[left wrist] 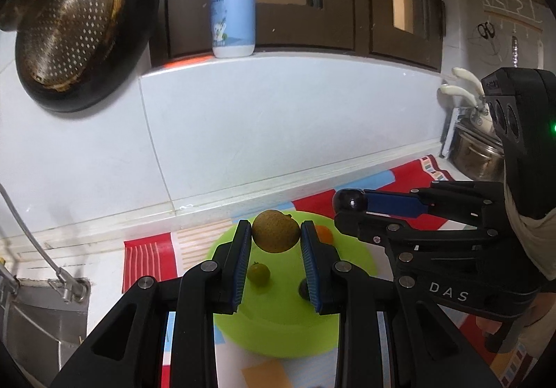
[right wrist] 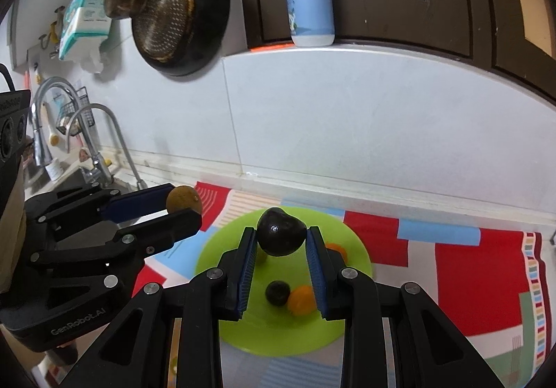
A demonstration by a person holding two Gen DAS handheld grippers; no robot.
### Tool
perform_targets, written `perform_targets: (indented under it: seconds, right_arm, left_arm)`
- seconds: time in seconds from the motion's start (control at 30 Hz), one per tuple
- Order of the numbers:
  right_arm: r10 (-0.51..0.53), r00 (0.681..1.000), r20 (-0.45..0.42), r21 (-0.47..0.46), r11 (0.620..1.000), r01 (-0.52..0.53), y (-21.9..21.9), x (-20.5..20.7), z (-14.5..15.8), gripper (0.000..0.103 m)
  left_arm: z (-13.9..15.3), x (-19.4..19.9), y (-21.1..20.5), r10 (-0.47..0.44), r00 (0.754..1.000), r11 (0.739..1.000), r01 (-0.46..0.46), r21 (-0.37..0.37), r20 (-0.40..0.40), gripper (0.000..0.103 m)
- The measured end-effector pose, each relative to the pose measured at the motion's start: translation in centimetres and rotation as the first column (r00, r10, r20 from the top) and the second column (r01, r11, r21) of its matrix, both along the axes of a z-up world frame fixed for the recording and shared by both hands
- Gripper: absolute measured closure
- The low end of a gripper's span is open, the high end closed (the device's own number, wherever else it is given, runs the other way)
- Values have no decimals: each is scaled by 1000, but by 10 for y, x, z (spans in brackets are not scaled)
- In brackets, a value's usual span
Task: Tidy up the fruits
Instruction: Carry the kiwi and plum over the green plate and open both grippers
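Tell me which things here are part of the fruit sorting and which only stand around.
Part of the job:
left gripper holding brown fruit
right gripper holding dark fruit
green plate
orange fruit

Just standing around:
soap bottle
hanging pan
faucet

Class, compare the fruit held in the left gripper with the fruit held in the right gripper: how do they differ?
The brown fruit in the left gripper is dull and speckled; the dark fruit in the right gripper is near black and glossy. Both are roundish, clamped between blue pads, above the green plate.
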State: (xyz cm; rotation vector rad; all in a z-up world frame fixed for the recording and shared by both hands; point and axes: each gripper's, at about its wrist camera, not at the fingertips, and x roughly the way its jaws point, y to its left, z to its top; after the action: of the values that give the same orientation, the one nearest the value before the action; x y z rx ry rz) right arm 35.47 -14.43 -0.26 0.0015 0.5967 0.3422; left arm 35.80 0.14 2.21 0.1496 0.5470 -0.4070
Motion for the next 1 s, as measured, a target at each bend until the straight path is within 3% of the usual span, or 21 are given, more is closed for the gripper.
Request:
perform_targets:
  seconds: [0.57, 0.83, 1.0]
  right_arm:
    - [-2, 992, -128, -5, 1000, 2, -1, 78, -57, 73]
    - [0, 988, -156, -8, 1000, -1, 1, 94, -72, 73]
    - [-13, 986, -165, -12, 1000, 11, -1, 99, -75, 72]
  left_arm:
    - [-56, 79, -4, 3, 989, 1000, 1, 26, -147, 74]
    - [-75, 99, -7, 10, 982, 999, -1, 44, -190, 74]
    - [-75, 102, -6, 22, 982, 999, -15, 41, -190, 62]
